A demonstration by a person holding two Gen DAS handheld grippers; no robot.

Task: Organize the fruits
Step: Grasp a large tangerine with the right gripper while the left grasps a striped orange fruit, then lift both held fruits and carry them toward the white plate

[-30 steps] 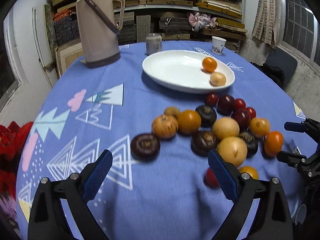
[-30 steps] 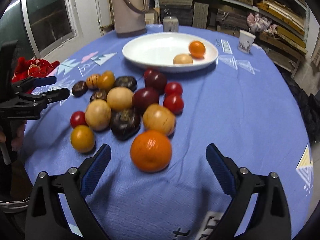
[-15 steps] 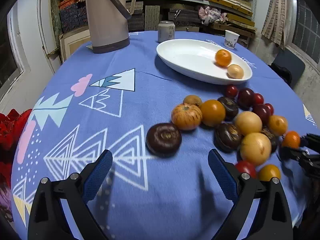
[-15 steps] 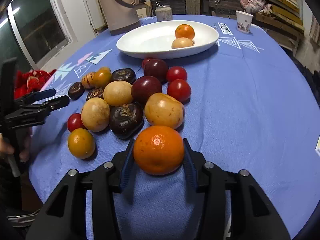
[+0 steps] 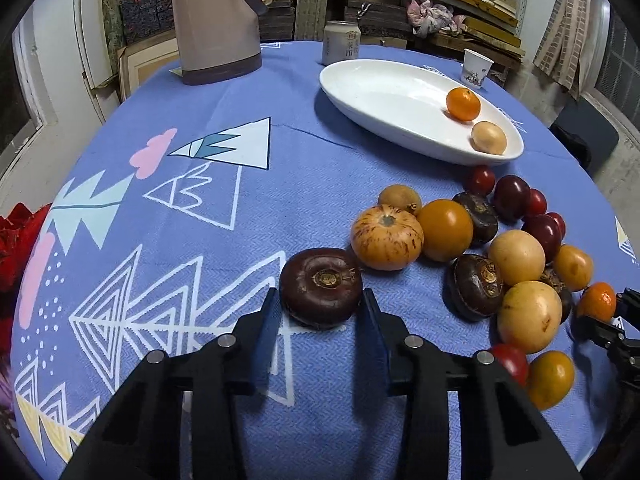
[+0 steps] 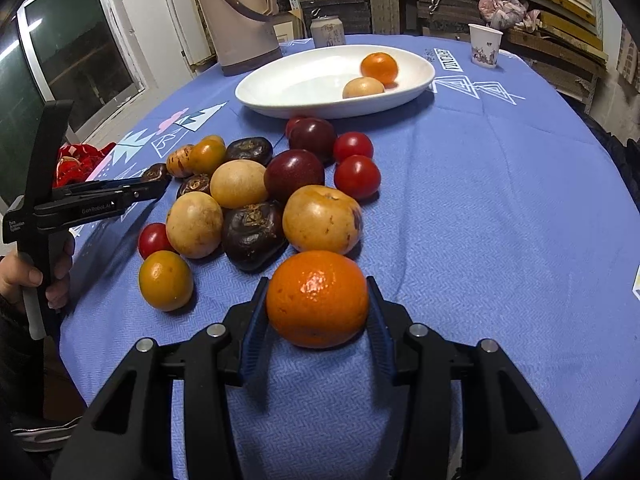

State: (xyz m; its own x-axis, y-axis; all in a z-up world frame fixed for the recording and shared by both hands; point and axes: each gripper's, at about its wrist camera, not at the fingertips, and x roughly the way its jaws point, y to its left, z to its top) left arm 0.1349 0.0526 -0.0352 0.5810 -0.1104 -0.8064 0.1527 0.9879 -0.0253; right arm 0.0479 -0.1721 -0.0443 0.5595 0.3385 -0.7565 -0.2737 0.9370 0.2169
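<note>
At lower centre of each view, the right tool (image 6: 318, 312) pinches an orange (image 6: 317, 298) and the left tool (image 5: 320, 312) brackets a dark fruit (image 5: 321, 287), whose glossy roundness could squirt loose, scattering neighbours.

Fruit count: 4 brown fruits (image 5: 320, 287), 4 tomatoes (image 6: 357, 176), 2 plums (image 6: 294, 174), 2 oranges (image 6: 317, 298), 4 tan fruits (image 6: 322, 219), 2 yellow fruits (image 6: 165, 280), 1 striped fruit (image 5: 386, 237), 1 small tan fruit (image 5: 399, 200). Other: 1 plate (image 6: 280, 88), 1 flask (image 6: 240, 12), 1 can (image 5: 341, 42), 1 cup (image 6: 485, 45).
</note>
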